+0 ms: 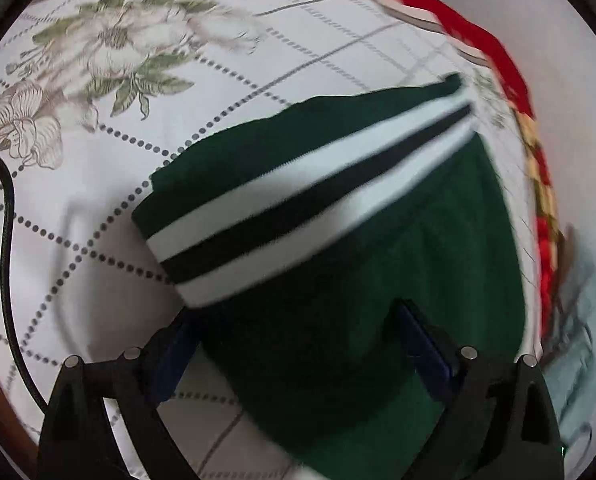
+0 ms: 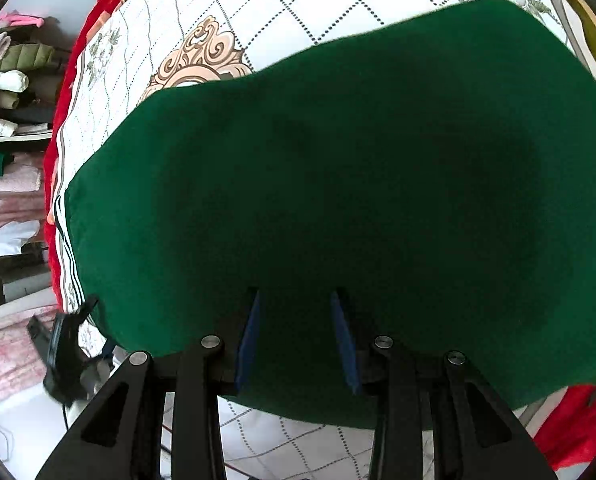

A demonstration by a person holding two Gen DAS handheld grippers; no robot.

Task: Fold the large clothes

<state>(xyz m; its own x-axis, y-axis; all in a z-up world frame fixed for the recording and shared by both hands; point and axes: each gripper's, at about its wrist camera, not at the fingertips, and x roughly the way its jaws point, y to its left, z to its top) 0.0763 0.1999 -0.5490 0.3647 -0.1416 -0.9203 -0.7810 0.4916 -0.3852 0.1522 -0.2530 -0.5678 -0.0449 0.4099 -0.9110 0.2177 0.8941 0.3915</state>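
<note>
A dark green garment lies on a white flowered bedsheet. Its white-black-white striped band runs diagonally across the left wrist view. My left gripper hangs over the green cloth just below that band, jaws wide open, with nothing pinched by its blue pads. In the right wrist view the garment spreads flat and fills most of the picture. My right gripper stands above its near edge. Its blue pads are partly apart, and only the cloth below shows in the gap.
A red blanket edge borders the sheet. Piles of folded clothes sit on shelves at the left of the right wrist view. A black tool body with a cable sits by the garment's left corner. A black cable crosses the sheet.
</note>
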